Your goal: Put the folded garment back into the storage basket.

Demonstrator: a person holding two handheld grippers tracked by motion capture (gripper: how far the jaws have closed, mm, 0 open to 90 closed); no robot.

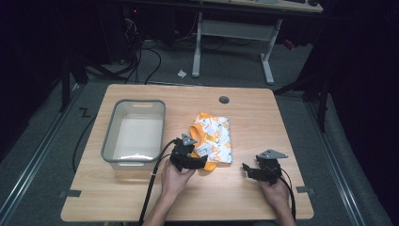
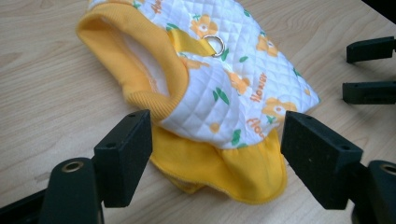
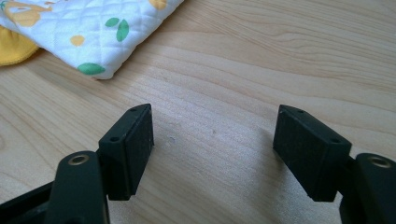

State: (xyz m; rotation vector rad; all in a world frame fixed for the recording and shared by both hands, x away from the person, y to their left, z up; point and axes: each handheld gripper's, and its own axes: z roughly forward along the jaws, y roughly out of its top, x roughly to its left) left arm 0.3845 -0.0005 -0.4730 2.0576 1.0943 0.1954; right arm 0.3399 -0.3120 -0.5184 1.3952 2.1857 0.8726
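A small quilted white garment (image 1: 215,136) with orange flowers, green leaves and yellow ribbed trim lies flat at the table's middle. In the left gripper view the garment (image 2: 233,70) shows a metal ring (image 2: 215,44) on a yellow strap. My left gripper (image 1: 202,163) is open at its near edge, and its jaws (image 2: 217,135) stand on either side of the yellow hem without pinching it. My right gripper (image 1: 245,168) is open, low over bare wood to the garment's right, jaws pointing left. A corner of the garment (image 3: 93,32) lies beyond the right gripper (image 3: 212,126).
A grey plastic bin (image 1: 111,136) stands empty at the left of the wooden table (image 1: 254,117). A round cable hole (image 1: 224,100) sits near the far edge. The right gripper's two black fingers (image 2: 369,49) show at the right edge of the left gripper view.
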